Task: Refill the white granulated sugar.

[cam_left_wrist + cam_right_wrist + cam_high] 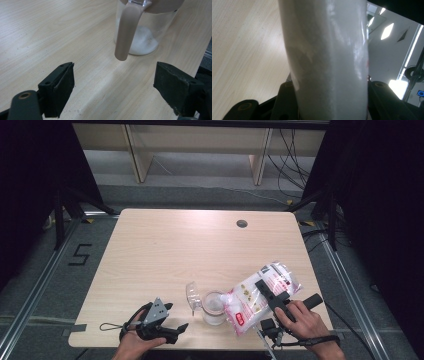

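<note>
Your right tool (264, 292) is clamped across a plastic bag (250, 297) of white powder, one jaw pressing on each side of it; in the right gripper view the bag (327, 57) bulges up between the two jaws. In the high view the bag is tilted, its low end resting over the mouth of the clear jar (214, 309) at about 9 o'clock from your right hand (302, 317), its high end up toward 1 o'clock. The jar stands upright on the desk (175, 250) near the front edge, right of centre, with a layer of white powder in its bottom (145, 41). Its clear hinged lid (192, 295) is flipped open at 10 o'clock from the jar.

Your left tool (177, 329) is released, jaws wide apart with nothing between them, held low at the front edge at about 8 o'clock from the jar. In the left gripper view it faces the jar's beige latch strap (127, 30), which hangs down the glass wall, apart from both jaws.
</note>
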`<move>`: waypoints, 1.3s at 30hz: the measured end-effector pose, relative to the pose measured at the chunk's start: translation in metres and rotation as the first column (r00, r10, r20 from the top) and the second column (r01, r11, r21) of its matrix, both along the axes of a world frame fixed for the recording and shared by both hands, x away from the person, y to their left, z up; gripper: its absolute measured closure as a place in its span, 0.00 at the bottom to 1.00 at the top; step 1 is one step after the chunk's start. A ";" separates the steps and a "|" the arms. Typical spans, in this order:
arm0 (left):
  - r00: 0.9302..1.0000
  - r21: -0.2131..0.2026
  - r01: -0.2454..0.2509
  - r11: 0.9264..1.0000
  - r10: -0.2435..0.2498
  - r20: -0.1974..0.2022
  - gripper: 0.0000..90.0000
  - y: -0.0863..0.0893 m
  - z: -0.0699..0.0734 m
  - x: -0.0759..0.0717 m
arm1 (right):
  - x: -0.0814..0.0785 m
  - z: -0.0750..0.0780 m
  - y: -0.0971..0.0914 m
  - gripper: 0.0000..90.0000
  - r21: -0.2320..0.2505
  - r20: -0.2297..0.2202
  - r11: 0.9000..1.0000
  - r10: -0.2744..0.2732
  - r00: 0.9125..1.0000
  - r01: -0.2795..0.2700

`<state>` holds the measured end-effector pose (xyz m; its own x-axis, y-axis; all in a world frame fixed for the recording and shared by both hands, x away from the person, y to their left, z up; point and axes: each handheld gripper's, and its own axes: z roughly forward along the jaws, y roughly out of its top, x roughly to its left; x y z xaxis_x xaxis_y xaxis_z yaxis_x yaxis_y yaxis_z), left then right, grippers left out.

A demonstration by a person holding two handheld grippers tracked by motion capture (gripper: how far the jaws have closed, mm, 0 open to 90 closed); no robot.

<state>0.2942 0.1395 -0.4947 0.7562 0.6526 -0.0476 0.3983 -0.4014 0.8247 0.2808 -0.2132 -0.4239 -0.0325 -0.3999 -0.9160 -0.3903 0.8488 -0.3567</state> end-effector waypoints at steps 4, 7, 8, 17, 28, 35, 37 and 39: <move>1.000 -0.002 -0.005 1.000 0.005 -0.001 0.18 0.000 0.000 0.000 | 0.000 0.000 0.000 0.68 0.005 -0.001 1.000 0.003 1.000 -0.003; 1.000 -0.003 -0.002 1.000 0.002 -0.004 0.18 0.000 0.000 0.000 | 0.000 0.000 0.000 0.68 -0.001 0.001 1.000 -0.002 1.000 0.002; 1.000 -0.002 -0.002 1.000 0.002 -0.003 0.18 0.000 0.000 0.000 | 0.000 0.000 0.000 0.68 -0.002 0.000 1.000 -0.001 1.000 0.001; 1.000 -0.002 -0.005 1.000 0.005 -0.001 0.18 0.000 0.000 0.000 | 0.000 0.000 0.000 0.69 0.005 -0.003 1.000 0.001 1.000 -0.001; 1.000 -0.003 -0.005 1.000 0.005 -0.001 0.18 0.000 0.000 0.000 | 0.000 0.000 0.000 0.70 0.004 -0.001 1.000 0.007 1.000 -0.007; 1.000 0.000 0.000 1.000 0.000 0.000 0.18 0.000 0.000 0.000 | 0.000 0.000 -0.001 0.70 0.012 -0.003 1.000 0.008 1.000 -0.008; 1.000 0.001 0.001 1.000 -0.001 0.001 0.18 0.000 0.000 0.000 | 0.000 0.000 -0.001 0.70 0.012 -0.004 1.000 0.009 1.000 -0.009; 1.000 0.000 0.000 1.000 0.000 0.000 0.18 0.000 0.000 0.000 | 0.000 -0.001 -0.001 0.70 0.021 -0.013 1.000 0.003 1.000 -0.003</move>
